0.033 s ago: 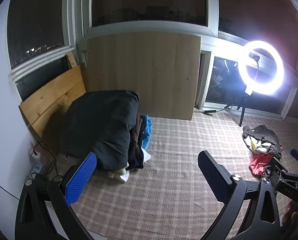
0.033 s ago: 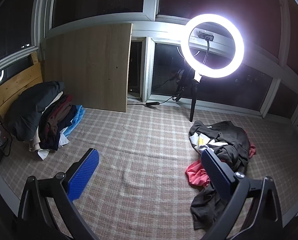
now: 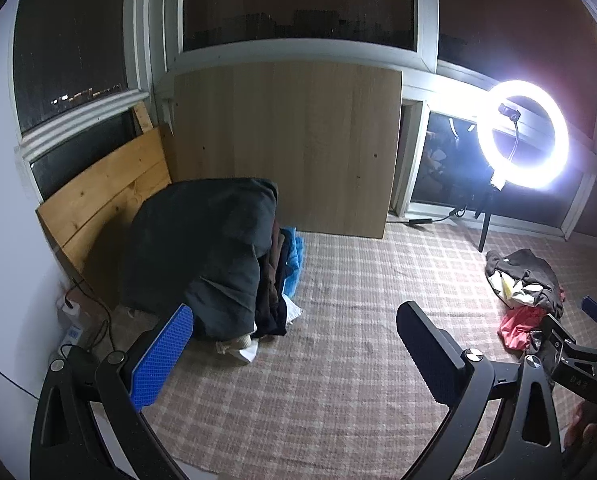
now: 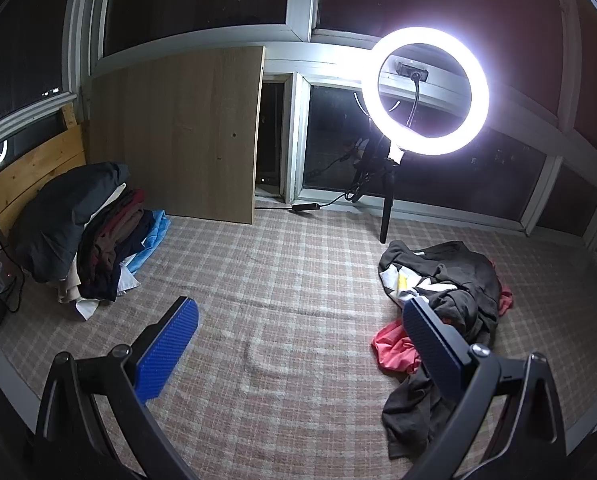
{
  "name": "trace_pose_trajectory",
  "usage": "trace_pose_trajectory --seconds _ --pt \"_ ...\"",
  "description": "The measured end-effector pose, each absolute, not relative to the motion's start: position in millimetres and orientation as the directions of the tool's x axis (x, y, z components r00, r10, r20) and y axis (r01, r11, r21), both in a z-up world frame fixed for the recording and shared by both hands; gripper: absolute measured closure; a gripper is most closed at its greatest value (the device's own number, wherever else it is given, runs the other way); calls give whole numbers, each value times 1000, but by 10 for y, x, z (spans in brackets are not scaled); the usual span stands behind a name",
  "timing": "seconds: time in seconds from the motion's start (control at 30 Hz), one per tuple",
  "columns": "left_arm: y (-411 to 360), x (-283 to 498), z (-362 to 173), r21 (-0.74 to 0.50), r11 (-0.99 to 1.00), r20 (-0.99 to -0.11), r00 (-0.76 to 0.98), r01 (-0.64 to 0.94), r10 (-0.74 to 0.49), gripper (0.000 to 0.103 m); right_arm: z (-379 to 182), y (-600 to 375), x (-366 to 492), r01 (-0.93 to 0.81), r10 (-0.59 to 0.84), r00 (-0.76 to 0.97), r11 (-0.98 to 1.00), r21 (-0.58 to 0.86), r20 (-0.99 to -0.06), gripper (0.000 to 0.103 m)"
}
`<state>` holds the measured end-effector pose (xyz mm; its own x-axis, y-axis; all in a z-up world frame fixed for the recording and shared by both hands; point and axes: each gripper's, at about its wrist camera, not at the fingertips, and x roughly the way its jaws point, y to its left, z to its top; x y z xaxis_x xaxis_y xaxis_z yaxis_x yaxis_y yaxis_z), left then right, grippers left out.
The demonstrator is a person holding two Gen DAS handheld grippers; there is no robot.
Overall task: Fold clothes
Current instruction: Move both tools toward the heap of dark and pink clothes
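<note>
Apparently unfolded clothes heap loosely on the plaid rug.

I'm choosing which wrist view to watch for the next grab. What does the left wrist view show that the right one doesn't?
Only the left wrist view shows the right gripper and the white wall. Only the right wrist view shows the whole loose clothes heap, including its near end. Both show the stacked clothes, the ring light, the checked rug and their own open gripper, the left gripper holding nothing.
</note>
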<state>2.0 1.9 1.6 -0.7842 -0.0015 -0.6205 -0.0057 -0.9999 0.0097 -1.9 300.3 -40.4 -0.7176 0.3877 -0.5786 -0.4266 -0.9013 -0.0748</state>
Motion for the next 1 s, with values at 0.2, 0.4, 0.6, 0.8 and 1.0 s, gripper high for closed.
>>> trace_pose_trajectory --seconds 0.2,0.4,0.6,0.8,1.0 --pt "87 158 3 39 -999 -600 -799 -6 -18 1 -449 2958 -5 -428 382 -718 -902 -64 -582 0" --pt "38 26 -114 14 -1000 -643 -766 -25 10 1 -441 2975 -7 -446 386 -697 -893 -57 -603 0" --pt "132 -39 -105 30 -996 -647 -761 -80 41 1 -440 2994 56 -479 415 -682 -876 -61 -602 0" --pt "370 -127 -215 27 -981 -670 -732 -193 125 1 -435 3040 203 -537 469 -651 -840 -74 -596 0" --pt "734 -214 -298 13 -943 -691 -685 -332 231 1 -475 3247 513 -643 546 -583 -762 -69 -602 0"
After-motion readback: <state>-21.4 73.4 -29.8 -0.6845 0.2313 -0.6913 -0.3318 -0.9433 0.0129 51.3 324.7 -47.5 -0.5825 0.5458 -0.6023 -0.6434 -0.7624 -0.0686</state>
